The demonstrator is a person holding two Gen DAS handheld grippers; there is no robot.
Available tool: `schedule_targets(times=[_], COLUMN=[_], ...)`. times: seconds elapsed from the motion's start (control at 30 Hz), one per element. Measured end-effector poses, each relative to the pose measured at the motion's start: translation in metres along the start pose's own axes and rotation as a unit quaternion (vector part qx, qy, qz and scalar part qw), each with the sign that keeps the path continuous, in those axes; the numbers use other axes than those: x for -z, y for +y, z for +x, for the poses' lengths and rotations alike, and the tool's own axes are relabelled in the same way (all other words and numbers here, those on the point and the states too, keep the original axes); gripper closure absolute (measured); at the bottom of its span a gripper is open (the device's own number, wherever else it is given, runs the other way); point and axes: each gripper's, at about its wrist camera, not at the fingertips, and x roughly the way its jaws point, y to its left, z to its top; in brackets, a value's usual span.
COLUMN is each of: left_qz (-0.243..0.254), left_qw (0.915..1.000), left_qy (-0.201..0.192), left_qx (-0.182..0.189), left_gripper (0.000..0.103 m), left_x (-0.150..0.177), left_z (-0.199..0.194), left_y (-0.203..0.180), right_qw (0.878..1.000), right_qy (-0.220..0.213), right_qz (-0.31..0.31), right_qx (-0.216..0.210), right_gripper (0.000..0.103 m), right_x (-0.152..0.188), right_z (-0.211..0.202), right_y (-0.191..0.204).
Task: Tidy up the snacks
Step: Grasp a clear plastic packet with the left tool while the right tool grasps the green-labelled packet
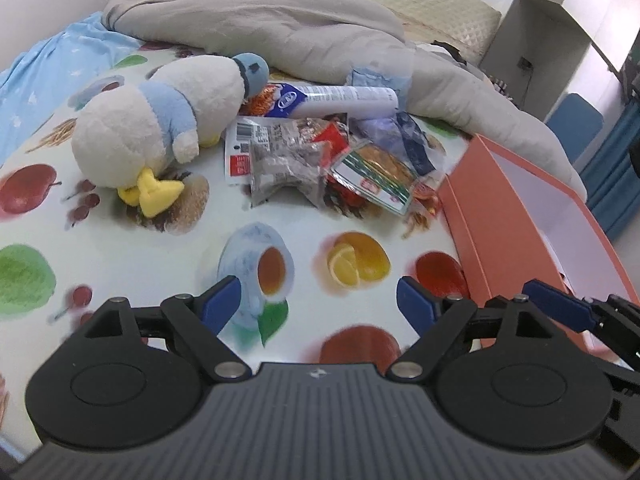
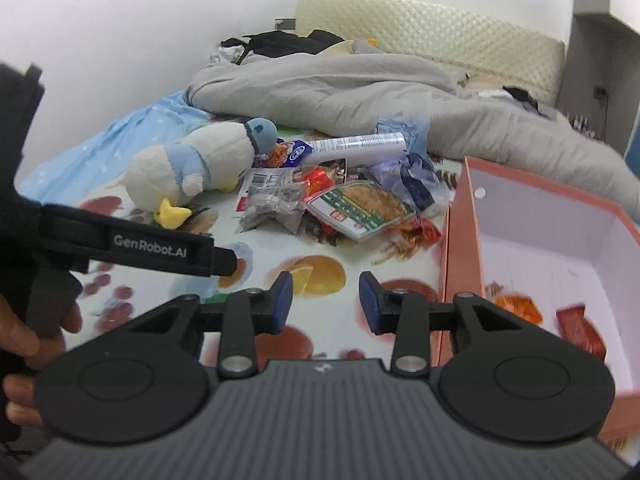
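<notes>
Left gripper (image 1: 318,300): jaws wide apart, nothing between them, hovering over the fruit-print sheet (image 1: 160,248) at the near edge of the bed. Right gripper (image 2: 325,300): jaws parted, narrower gap, also empty, over the same sheet.

Snack pile (image 1: 320,160) lies mid-bed, well apart from both grippers, just left of the far end of the orange box (image 1: 500,220). In the pile: a grey packet (image 1: 286,170) at the near left, a green-and-orange packet (image 1: 376,172) to its right, a white tube (image 1: 344,98) across the far side, a blue wrapper (image 1: 412,136) toward the box. A plush duck (image 1: 160,120) lies left of the pile, its head touching the tube end. A grey blanket (image 1: 280,28) is bunched behind.

Left view only: the right gripper's blue fingertips intrude at the right edge, over the box's near wall.

Right view only: the box interior, white-lined, holding an orange packet (image 2: 518,306) and a red packet (image 2: 580,330) on the near floor, both blurred. Also a hand (image 2: 24,340) at the left edge and a black strap (image 2: 152,246) marked "GenRobot.AI".
</notes>
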Motion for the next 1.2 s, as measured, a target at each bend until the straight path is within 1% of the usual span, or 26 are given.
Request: schedule_targets(times=[0.13,0.27,0.4,0.47,0.7,0.83,0.9,0.97,1.03,1.2], left_qz=[-0.005,-0.012,-0.010,-0.007,-0.004,-0.004,-0.002,-0.002,0.000,-0.002], left_qw=[0.9999,0.9999,0.9999,0.9999,0.9998,0.9998,0.9999,0.9998,0.9998,0.9999], left_qy=[-0.004,-0.003,0.003,0.006,0.011,0.012,0.009,-0.006,-0.014,-0.009], left_qx=[-0.010,-0.012,-0.013,-0.014,-0.017,-0.015,-0.014,-0.017,-0.013,-0.013], left_gripper=[0.012,0.012,0.011,0.009,0.009,0.009,0.009,0.009,0.009,0.010], left_x=[-0.015,-0.029,-0.042,-0.048,-0.063,-0.069,-0.072,-0.073,-0.075,-0.078], left_z=[0.022,0.043,0.068,0.081,0.124,0.143,0.148,0.149,0.151,0.161], left_y=[0.007,0.014,0.019,0.020,0.026,0.031,0.031,0.032,0.032,0.032], right_qw=[1.000,0.999,0.997,0.995,0.987,0.978,0.969,0.960,0.957,0.942], right_qy=[0.005,0.015,0.024,0.027,0.041,0.041,0.042,0.038,0.037,0.023], right_qz=[-0.018,-0.031,-0.058,-0.074,-0.127,-0.175,-0.210,-0.238,-0.250,-0.295], right_qx=[0.012,0.026,0.048,0.060,0.085,0.102,0.123,0.140,0.145,0.156], right_gripper=[0.068,0.068,0.068,0.068,0.068,0.068,0.069,0.071,0.072,0.072], right_x=[-0.007,-0.009,-0.009,-0.009,-0.006,0.000,0.005,0.009,0.011,0.015], right_z=[0.027,0.052,0.080,0.094,0.140,0.158,0.166,0.171,0.175,0.181], right_y=[0.001,0.001,0.005,0.007,0.011,0.018,0.022,0.025,0.026,0.032])
